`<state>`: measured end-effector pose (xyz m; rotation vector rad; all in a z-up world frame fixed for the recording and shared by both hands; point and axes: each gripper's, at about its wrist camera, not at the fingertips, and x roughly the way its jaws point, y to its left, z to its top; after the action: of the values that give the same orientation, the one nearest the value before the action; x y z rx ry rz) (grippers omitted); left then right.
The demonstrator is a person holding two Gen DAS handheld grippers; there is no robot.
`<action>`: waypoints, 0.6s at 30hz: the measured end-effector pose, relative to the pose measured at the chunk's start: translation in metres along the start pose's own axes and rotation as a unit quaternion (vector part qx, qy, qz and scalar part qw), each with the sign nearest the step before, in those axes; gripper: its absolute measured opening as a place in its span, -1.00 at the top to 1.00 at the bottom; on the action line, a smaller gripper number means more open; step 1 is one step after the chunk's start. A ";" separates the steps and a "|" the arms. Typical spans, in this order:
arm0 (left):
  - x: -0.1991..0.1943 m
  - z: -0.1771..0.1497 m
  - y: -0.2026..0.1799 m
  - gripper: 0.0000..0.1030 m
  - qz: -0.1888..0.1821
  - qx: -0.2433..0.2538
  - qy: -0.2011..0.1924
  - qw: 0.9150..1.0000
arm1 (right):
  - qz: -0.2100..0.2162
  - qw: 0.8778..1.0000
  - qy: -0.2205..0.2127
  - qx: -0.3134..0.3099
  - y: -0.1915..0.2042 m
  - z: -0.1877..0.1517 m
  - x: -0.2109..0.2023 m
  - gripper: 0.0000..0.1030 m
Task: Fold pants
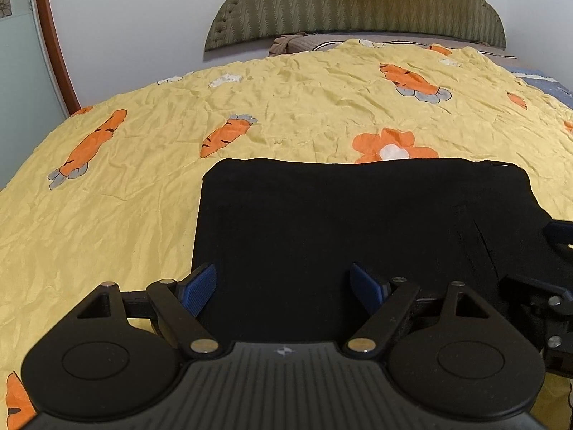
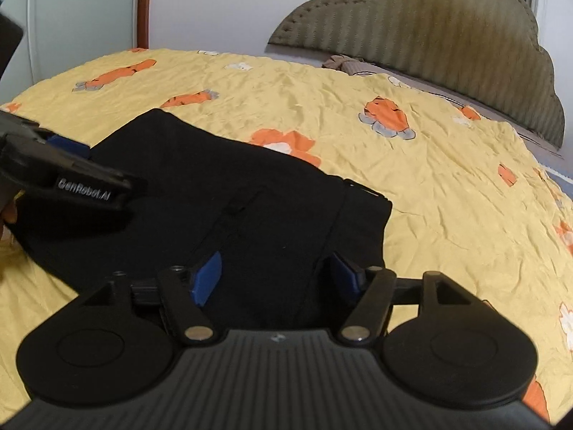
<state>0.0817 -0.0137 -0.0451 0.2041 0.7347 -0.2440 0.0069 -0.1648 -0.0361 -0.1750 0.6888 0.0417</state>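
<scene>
The left tongs (image 1: 283, 288) stand wide open over the near edge of the folded black pants (image 1: 340, 222), gripping nothing. The right tongs (image 2: 274, 274) are also parted and empty above the same cloth. The pants lie flat as a dark rectangle on the bed's yellow carrot-print sheet (image 1: 143, 193), below the padded headboard (image 1: 358, 3).

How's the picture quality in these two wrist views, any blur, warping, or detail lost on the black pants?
Left wrist view: sharp, fisheye bows the yellow bedspread; the black pants read as a nearly featureless dark patch. Right wrist view: same bulge, seams faintly visible on the pants, the left gripper slightly soft.
</scene>
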 end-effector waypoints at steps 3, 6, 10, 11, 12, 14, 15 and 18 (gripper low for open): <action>-0.001 -0.002 -0.001 -0.59 0.004 0.000 -0.002 1.000 | -0.016 1.000 -0.010 -0.002 0.006 -0.001 -0.010 -0.23; -0.003 -0.003 -0.002 -0.60 0.007 -0.001 -0.002 1.000 | -0.005 1.000 -0.023 -0.005 0.012 -0.003 -0.022 -0.22; -0.005 -0.004 -0.004 -0.60 0.010 0.000 -0.001 1.000 | -0.004 1.000 -0.003 -0.027 0.018 -0.006 -0.012 -0.27; -0.007 -0.004 -0.003 -0.60 0.009 0.000 -0.001 1.000 | -0.006 1.000 -0.005 -0.028 0.018 -0.008 -0.009 -0.33; -0.009 -0.005 -0.003 -0.60 0.008 0.001 -0.002 1.000 | -0.009 1.000 -0.007 -0.020 0.017 -0.008 -0.010 -0.35; -0.011 -0.006 -0.003 -0.61 0.007 0.000 -0.002 1.000 | -0.013 1.000 -0.012 0.000 0.014 -0.006 -0.015 -0.41; -0.013 -0.007 -0.003 -0.61 0.007 -0.001 0.000 1.000 | -0.018 1.000 -0.017 0.008 0.013 -0.006 -0.019 -0.43; -0.018 -0.010 -0.001 -0.61 0.003 -0.014 0.003 1.000 | -0.018 0.999 -0.037 0.020 0.014 -0.008 -0.036 -0.55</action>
<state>0.0624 -0.0091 -0.0404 0.1808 0.7430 -0.2286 -0.0270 -0.1515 -0.0210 -0.1458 0.6129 -0.0005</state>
